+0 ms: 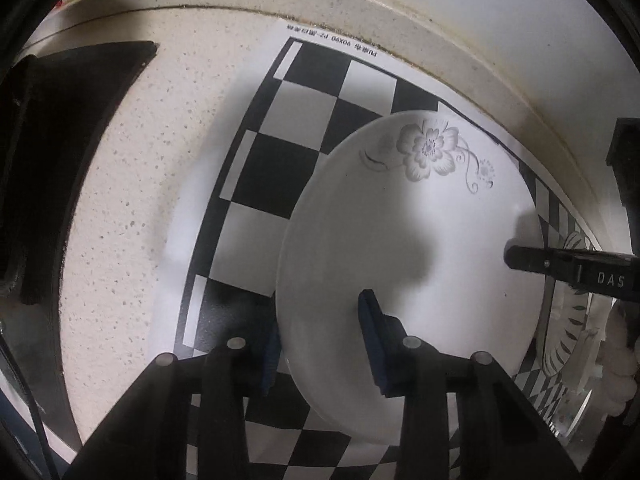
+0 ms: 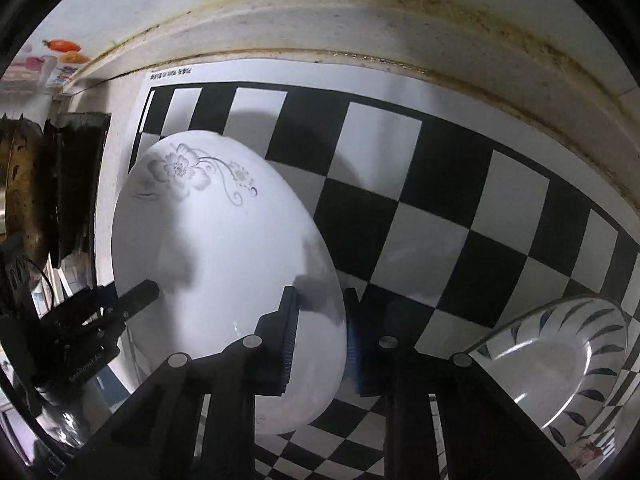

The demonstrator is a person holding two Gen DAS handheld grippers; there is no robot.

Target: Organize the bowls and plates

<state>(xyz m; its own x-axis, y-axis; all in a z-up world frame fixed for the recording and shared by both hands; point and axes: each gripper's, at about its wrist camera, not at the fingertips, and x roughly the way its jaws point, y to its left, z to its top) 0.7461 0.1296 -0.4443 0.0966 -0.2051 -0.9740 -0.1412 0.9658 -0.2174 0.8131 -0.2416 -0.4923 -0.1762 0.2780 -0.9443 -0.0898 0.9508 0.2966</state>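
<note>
Holding a white flowered plate (image 1: 408, 240) between two grippers, the person keeps it raised and tilted above the checkered mat (image 1: 280, 168) on the speckled table (image 1: 132, 184). The left gripper (image 1: 320, 344) has its fingers clamped on the plate's near rim, one pad on the upper face and one beneath; the right gripper (image 2: 320, 332) pinches the opposite rim in the same way. The plate looks like glazed ceramic: stiff, fairly heavy for a rim pinch, smooth enough to slide between the pads, and liable to chip or shatter if dropped. The rim is the only practical hold, and two opposed grips should limit tipping. A second plate with a leaf-patterned border (image 2: 560, 360) stands tilted just beside the right gripper, apparently the nearest thing to strike. A dark stove edge (image 1: 72, 128) and a browned pan (image 2: 20, 188) lie off to the left, well apart from the plate. The stained wall joint (image 2: 400, 60) bounds the mat behind.
</note>
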